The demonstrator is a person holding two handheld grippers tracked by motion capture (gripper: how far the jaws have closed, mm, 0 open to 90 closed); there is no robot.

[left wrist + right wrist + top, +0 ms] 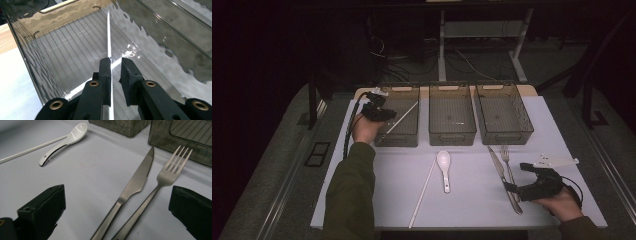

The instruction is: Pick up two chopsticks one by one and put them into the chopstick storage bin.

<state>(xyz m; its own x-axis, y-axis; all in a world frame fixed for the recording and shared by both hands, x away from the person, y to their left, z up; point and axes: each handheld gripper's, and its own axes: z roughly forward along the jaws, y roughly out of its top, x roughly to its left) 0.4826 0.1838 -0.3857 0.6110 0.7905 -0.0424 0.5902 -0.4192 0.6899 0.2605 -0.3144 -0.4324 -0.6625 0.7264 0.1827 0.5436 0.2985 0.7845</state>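
The left gripper, at the upper left of the high view, sits over the left bin. Its jaws stand slightly apart around a white chopstick; the chopstick lies against the left jaw, and a gap shows beside the right one. The chopstick slants across the bin's ribbed floor. The right gripper, at the lower right of the high view, is spread wide over the handles of the knife and fork. Farther left lie a white spoon and a second chopstick.
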